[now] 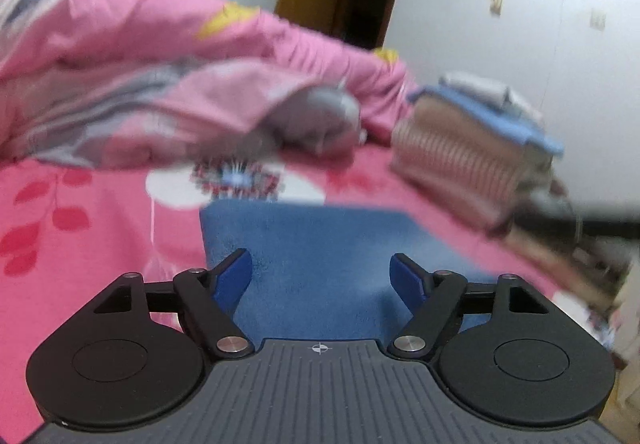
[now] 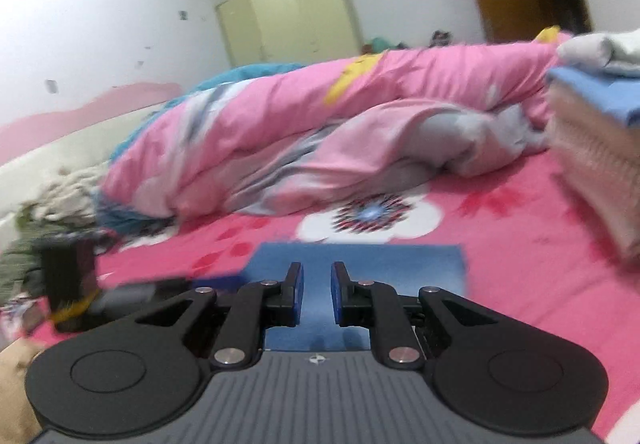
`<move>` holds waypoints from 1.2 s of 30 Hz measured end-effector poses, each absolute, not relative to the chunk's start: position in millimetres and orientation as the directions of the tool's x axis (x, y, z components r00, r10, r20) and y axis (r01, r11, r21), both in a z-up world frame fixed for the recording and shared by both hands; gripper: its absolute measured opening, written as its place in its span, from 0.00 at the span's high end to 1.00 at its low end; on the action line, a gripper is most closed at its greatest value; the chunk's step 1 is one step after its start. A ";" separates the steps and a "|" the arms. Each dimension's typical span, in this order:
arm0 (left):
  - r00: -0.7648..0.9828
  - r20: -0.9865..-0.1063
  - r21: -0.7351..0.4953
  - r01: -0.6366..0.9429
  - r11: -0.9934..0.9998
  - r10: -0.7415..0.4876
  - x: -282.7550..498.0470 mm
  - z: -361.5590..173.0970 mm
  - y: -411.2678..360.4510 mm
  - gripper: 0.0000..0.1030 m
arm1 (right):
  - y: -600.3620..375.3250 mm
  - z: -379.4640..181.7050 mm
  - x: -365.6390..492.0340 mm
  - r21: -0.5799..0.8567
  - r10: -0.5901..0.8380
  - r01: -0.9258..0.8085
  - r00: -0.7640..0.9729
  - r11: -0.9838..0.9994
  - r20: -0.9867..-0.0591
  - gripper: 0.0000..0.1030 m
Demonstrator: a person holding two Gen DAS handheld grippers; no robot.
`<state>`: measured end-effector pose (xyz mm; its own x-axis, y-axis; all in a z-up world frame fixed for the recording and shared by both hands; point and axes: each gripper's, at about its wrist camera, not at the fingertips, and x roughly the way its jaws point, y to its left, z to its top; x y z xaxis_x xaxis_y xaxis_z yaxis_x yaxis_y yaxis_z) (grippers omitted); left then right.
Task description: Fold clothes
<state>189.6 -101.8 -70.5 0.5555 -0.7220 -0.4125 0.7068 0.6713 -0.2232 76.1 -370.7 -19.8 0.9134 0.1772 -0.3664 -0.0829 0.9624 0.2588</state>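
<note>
A folded blue cloth [image 1: 320, 244] lies flat on the pink flowered bed sheet [image 1: 80, 212], just ahead of and below my left gripper [image 1: 322, 272]. That gripper is open wide, and nothing sits between its blue pads [image 1: 236, 276]. In the right wrist view the same blue cloth [image 2: 400, 268] lies under my right gripper [image 2: 318, 292]. Its pads [image 2: 298, 292] stand a narrow gap apart, with only the cloth below showing through. Neither gripper holds anything.
A stack of folded clothes [image 1: 472, 152], striped below and blue and white on top, stands on the bed to the right [image 2: 592, 148]. A rumpled pink quilt [image 1: 160, 76] fills the back of the bed [image 2: 320, 124]. A dark blurred object [image 2: 68, 280] sits at the left bed edge.
</note>
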 end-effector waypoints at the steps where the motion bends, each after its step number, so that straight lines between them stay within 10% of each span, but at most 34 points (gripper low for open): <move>1: 0.553 -0.425 -0.208 0.711 0.672 -0.717 189.9 -76.7 -102.9 0.25 | -374.2 -27.1 84.1 0.245 0.162 -0.067 0.907 0.967 -0.389 0.85; 4: 0.528 -0.415 -0.241 0.722 0.649 -0.741 192.6 -80.8 -96.4 0.23 | -376.4 -78.6 115.9 0.193 0.133 -0.022 0.799 0.981 -0.587 0.85; 14: 0.524 -0.433 -0.235 0.720 0.653 -0.733 190.7 -78.9 -100.0 0.18 | -372.3 -16.1 167.8 0.103 0.124 -0.080 0.827 0.991 -0.549 0.83; 18: 0.523 -0.445 -0.229 0.719 0.657 -0.727 188.2 -76.8 -100.7 0.13 | -380.3 -74.8 209.2 0.060 0.078 -0.049 0.702 0.997 -0.708 0.81; 23: 0.521 -0.464 -0.215 0.718 0.662 -0.716 184.3 -75.2 -101.6 0.10 | -358.8 -21.7 225.6 0.027 0.085 -0.095 0.690 0.995 -0.719 0.80; 29: 0.516 -0.465 -0.221 0.719 0.659 -0.719 185.6 -76.6 -100.7 0.09 | -296.8 -28.7 277.6 0.174 0.348 -0.336 0.572 0.925 -0.743 0.79; 36: 0.501 -0.471 -0.267 0.703 0.659 -0.726 192.9 -80.6 -95.9 0.06 | -310.1 -52.0 291.6 0.277 0.322 -0.170 0.606 0.946 -0.727 0.70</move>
